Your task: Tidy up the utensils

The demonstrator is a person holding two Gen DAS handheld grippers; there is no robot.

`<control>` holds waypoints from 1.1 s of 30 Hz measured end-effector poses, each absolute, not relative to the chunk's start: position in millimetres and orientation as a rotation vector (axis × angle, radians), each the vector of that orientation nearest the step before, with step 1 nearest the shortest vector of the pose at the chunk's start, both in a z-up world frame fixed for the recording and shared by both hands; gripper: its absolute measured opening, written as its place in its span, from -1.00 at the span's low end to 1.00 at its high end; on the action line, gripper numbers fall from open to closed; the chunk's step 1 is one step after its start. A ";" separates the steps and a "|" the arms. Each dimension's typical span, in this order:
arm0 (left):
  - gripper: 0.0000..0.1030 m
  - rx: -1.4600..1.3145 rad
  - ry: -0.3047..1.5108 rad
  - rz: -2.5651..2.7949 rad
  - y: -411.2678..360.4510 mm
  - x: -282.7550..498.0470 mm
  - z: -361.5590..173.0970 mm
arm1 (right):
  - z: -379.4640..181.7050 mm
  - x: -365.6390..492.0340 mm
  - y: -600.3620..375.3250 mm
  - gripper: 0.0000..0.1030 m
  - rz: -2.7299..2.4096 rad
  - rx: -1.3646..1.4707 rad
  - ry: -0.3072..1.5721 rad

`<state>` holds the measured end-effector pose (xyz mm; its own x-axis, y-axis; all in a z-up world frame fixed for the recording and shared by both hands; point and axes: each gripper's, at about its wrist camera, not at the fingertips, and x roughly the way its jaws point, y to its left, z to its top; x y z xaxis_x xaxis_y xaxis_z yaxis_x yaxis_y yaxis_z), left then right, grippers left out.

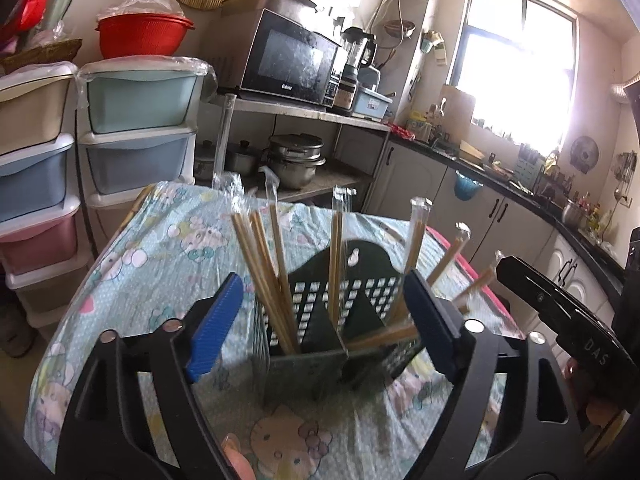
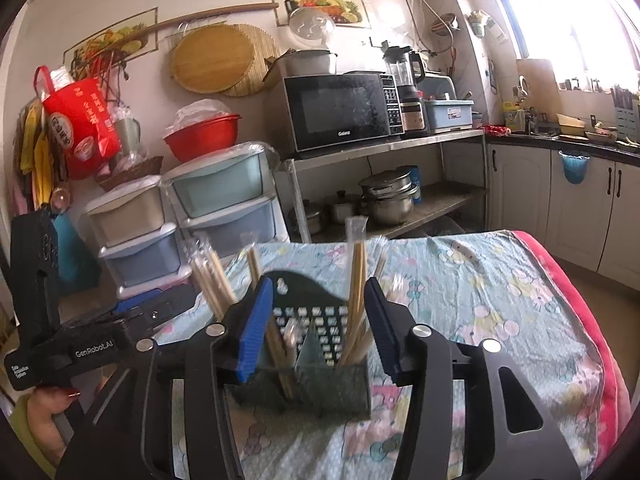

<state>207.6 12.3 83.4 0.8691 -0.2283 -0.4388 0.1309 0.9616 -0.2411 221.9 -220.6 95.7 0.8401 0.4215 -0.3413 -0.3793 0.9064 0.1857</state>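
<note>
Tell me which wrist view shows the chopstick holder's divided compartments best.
The left wrist view: the dark green holder sits between its open blue pads, with the divider and chopsticks on both sides visible. In the right wrist view the holder is partly hidden by the pads and blurrier.

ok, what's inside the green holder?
The green holder holds chopsticks in clear plastic sleeves, split across two compartments by a divider. Their lower ends and the holder's bottom are hidden by its front wall.
</note>
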 end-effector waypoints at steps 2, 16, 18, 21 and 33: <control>0.58 -0.200 0.490 -0.185 11.0 200.6 78.5 | 91.9 214.0 -218.8 0.02 0.432 0.102 0.394; 0.79 -0.161 0.541 -0.165 12.4 157.0 49.1 | 53.0 167.1 -220.2 0.39 0.463 0.066 0.488; 0.79 -0.160 0.551 -0.164 13.7 152.7 45.6 | 47.2 162.8 -220.1 0.40 0.461 0.063 0.505; 0.79 -0.154 0.569 -0.165 13.2 145.9 38.7 | 39.8 157.0 -222.4 0.41 0.455 0.057 0.528; 0.79 -0.120 0.534 -0.181 4.3 114.2 13.3 | 18.0 132.5 -232.4 0.66 0.398 0.042 0.501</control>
